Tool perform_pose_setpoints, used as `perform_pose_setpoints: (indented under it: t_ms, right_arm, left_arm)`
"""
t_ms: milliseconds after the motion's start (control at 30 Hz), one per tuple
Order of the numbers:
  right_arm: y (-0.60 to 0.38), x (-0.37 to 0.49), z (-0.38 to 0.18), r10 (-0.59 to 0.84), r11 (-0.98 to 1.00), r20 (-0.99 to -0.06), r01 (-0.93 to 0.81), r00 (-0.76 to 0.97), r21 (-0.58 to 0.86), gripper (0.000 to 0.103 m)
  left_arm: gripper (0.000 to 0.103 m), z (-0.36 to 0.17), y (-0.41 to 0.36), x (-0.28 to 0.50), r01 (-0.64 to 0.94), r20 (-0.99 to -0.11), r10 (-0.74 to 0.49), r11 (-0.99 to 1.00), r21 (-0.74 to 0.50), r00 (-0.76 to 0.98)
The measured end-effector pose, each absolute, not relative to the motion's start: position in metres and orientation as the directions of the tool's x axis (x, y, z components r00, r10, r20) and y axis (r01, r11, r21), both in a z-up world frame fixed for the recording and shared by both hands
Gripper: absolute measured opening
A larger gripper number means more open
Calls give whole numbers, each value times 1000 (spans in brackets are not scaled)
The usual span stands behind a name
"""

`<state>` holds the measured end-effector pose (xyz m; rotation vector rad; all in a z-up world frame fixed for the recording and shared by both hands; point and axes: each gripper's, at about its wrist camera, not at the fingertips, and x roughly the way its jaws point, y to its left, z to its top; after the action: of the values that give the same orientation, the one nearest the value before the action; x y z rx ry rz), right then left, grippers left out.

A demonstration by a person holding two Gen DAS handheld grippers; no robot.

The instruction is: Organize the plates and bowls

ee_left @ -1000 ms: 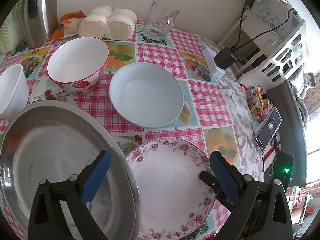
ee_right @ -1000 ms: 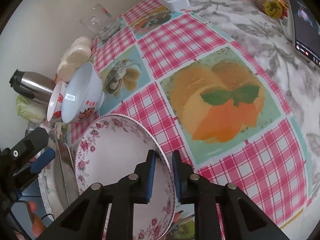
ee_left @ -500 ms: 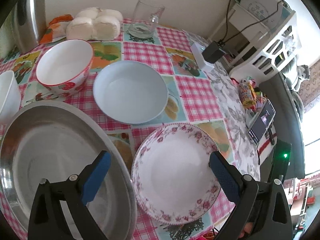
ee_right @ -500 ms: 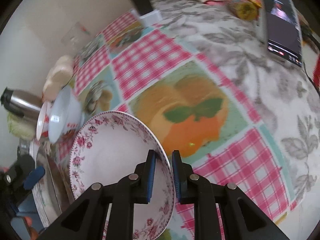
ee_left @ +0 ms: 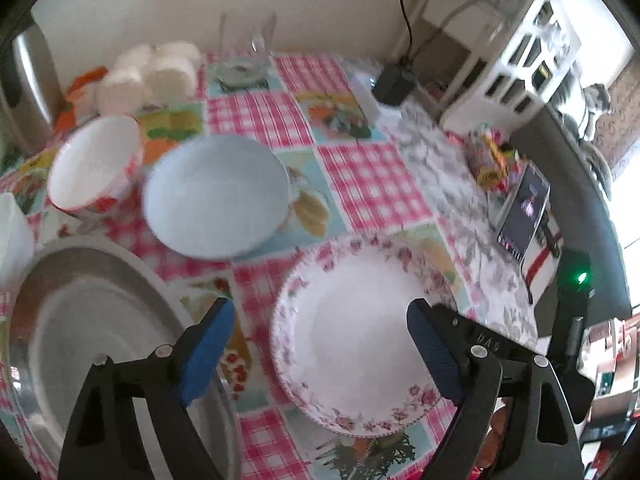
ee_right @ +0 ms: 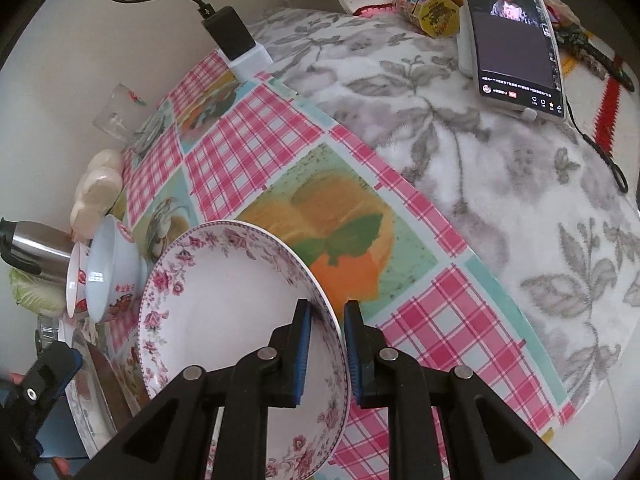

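1. Rim of the white rose-patterned plate [ee_right: 224, 320] is clamped between the blue pads of the right gripper [ee_right: 325, 344]; the plate is held tilted above the pink checked tablecloth [ee_right: 256, 136].
2. The left gripper [ee_left: 316, 344] is spread wide and holds nothing, between the round steel tray [ee_left: 80, 312] and the plate.
3. A pale blue bowl [ee_left: 216, 196] is set just beside a red-trimmed white bowl [ee_left: 94, 160].

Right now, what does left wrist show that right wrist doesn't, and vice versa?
Left wrist only: the full span of the steel basin, a white shelf unit, and the left gripper with jaws wide apart, holding nothing.

Right wrist only: the right gripper with jaws closed on the rim of the floral plate, and the grey leaf-print cloth up close.

Both: the floral plate, pale blue bowl, strawberry bowl, phone and glass mug.
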<state>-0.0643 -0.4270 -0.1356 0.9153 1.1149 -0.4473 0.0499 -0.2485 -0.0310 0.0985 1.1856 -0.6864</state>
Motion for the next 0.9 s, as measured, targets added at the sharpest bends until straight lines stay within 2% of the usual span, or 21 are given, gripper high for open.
perform_pose_setpoints:
  t_ms: [67,100,900]
  right_arm:
    - [-426,-64,-137,129,566,-903,717,410,406,18]
    - [-427,-64,-137,130,564,-902,718,411,409,18]
    - [-446,-79,-136,73,502,-910,774,408,387,19]
  left_arm:
    - [71,-43,-256,46,550,-899,-398,799,-242,183]
    - [69,-48,-260,45,559,-907,-384,797,-230,175]
    - [68,-74,-293,56,573,-922,-354,793,-208,155]
